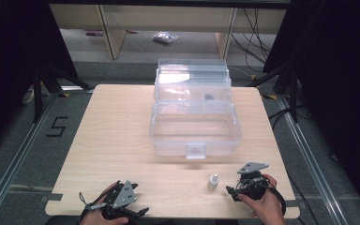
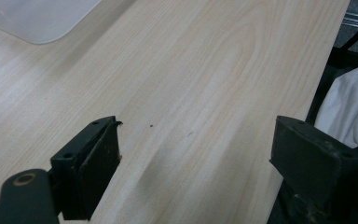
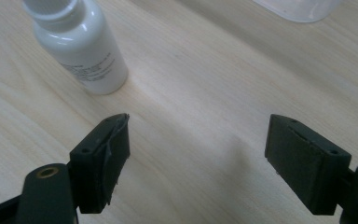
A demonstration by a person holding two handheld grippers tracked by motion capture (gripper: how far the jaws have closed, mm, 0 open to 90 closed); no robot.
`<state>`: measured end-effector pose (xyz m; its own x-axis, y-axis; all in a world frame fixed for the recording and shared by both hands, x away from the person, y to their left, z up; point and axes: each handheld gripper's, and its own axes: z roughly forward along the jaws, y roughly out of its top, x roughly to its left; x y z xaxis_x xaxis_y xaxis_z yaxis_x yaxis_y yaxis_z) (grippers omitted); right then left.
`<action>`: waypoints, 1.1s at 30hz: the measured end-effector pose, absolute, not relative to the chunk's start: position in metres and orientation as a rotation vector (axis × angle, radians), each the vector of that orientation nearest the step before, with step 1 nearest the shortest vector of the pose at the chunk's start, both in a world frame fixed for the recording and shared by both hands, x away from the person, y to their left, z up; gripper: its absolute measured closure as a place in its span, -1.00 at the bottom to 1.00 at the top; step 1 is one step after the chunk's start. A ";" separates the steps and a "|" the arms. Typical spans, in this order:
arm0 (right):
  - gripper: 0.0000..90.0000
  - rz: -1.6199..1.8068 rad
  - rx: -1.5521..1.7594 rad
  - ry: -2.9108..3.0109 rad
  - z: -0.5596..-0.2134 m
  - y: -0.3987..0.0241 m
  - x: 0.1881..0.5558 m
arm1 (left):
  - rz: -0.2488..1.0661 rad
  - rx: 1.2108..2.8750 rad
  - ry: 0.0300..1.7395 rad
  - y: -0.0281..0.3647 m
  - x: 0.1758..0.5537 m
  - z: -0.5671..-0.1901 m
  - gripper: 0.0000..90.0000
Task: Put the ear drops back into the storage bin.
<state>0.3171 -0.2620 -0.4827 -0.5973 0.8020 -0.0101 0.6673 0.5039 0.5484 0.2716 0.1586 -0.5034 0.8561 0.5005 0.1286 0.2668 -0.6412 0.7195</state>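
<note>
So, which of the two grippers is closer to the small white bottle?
The right gripper: the white bottle stands just beside it, while the left gripper is farther along the table's near edge.

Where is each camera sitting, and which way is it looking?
High view: above the person's side, looking forward and down at the table, clear box, both hands and grippers.
Left gripper view: rides the left gripper, looking along its open jaws across bare table toward the box corner.
Right gripper view: rides the right gripper, open jaws facing the small white bottle.
Shared: the bottle appears in the high and right gripper views.
</note>
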 end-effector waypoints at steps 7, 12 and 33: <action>-0.46 0.747 1.228 2.503 -0.478 -0.254 0.312 | 0.412 2.296 0.549 0.159 0.272 -0.503 -0.67; -0.46 0.730 1.182 2.529 -0.477 -0.250 0.311 | 0.412 2.297 0.552 0.159 0.272 -0.503 -0.67; -0.46 0.645 1.043 2.601 -0.470 -0.230 0.311 | 0.394 2.276 0.577 0.157 0.271 -0.506 -0.67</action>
